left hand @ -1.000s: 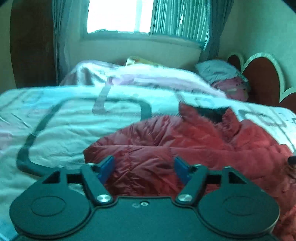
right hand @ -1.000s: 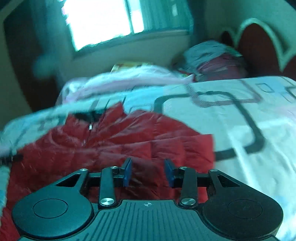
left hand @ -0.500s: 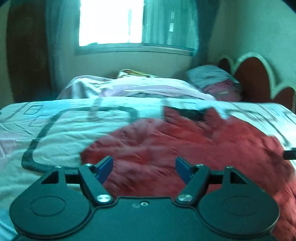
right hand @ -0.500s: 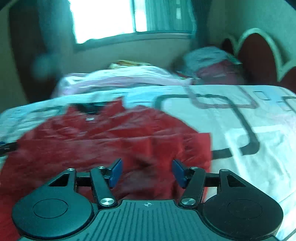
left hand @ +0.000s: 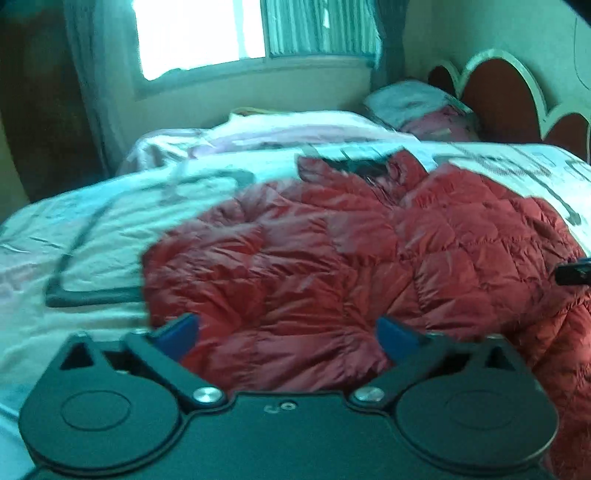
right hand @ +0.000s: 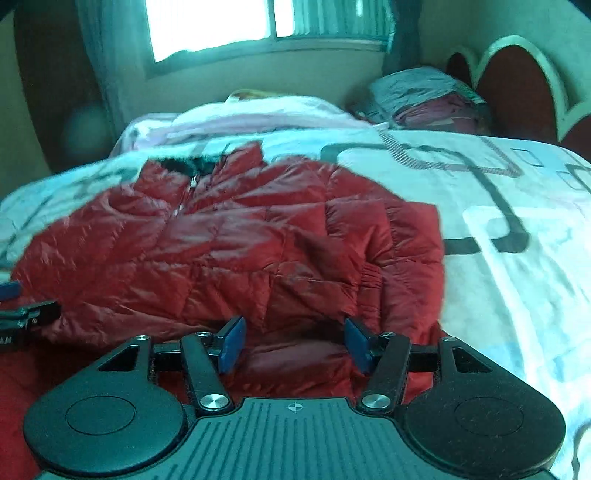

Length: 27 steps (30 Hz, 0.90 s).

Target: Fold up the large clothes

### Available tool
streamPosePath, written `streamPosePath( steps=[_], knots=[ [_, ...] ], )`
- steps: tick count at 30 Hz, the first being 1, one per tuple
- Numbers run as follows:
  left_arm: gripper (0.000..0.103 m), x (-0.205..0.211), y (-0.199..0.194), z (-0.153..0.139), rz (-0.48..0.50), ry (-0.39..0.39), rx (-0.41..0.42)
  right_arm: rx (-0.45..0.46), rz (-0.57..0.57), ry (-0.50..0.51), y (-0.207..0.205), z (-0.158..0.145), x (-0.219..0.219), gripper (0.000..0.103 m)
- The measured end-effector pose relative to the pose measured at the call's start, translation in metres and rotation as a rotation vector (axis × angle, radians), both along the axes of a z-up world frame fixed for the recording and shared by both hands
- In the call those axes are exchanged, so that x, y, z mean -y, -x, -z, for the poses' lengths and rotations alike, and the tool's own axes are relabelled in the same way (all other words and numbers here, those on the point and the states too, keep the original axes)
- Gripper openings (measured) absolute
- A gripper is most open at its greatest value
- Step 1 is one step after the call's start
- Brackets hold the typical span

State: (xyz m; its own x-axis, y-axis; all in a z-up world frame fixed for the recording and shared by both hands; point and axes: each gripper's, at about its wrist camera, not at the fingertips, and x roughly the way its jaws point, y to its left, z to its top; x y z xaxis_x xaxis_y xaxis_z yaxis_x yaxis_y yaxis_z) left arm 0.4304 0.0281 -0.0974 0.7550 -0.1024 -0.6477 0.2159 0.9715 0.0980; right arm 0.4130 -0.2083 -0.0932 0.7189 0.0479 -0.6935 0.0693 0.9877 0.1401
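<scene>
A red quilted puffer jacket [left hand: 332, 258] lies spread on the bed, collar toward the window; it also shows in the right wrist view [right hand: 229, 243]. My left gripper [left hand: 288, 336] is open and empty, hovering over the jacket's near left part. My right gripper [right hand: 293, 345] is open and empty over the jacket's near right part, by a sleeve cuff [right hand: 369, 280]. The right gripper's tip [left hand: 574, 273] shows at the right edge of the left wrist view; the left gripper's tip [right hand: 22, 314] shows at the left edge of the right wrist view.
The bed has a white cover with dark line patterns [right hand: 517, 236]. A bundled pink quilt [left hand: 266, 129] and pillows [left hand: 424, 107] lie at the far side. A red headboard [left hand: 498, 88] stands at the right, a window [left hand: 199, 33] behind.
Both grippers have opened wider, the right one from nearly shut. Both views have moved in closer over the jacket.
</scene>
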Motion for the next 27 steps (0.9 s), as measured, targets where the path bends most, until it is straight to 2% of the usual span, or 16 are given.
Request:
streamPosePath(
  steps=[1,3,4,8,14,22,27],
  knots=[
    [0.103,-0.003,0.003,-0.002,0.008,0.005,-0.004,0.004,0.006,0.001,0.005,-0.003,0.000,0.059],
    [0.103,-0.009,0.007,-0.005,0.010,0.015,-0.004,0.014,0.019,0.008,0.016,-0.008,0.000,0.073],
    [0.103,-0.010,0.008,-0.006,0.012,0.016,-0.004,0.022,0.025,0.012,0.021,-0.011,-0.001,0.075],
    [0.101,-0.020,0.026,-0.010,0.034,0.023,-0.011,0.036,0.048,-0.004,0.046,-0.021,0.002,0.075],
    [0.081,-0.060,0.069,-0.006,0.020,0.049,-0.067,0.043,0.067,-0.055,0.088,-0.029,0.020,0.074],
    [0.081,-0.095,0.139,0.002,-0.105,0.068,-0.116,0.011,0.090,-0.098,0.158,-0.021,0.054,0.074],
    [0.078,-0.103,0.188,0.000,-0.133,0.061,-0.126,0.006,0.102,-0.128,0.214,-0.019,0.076,0.074]
  ],
)
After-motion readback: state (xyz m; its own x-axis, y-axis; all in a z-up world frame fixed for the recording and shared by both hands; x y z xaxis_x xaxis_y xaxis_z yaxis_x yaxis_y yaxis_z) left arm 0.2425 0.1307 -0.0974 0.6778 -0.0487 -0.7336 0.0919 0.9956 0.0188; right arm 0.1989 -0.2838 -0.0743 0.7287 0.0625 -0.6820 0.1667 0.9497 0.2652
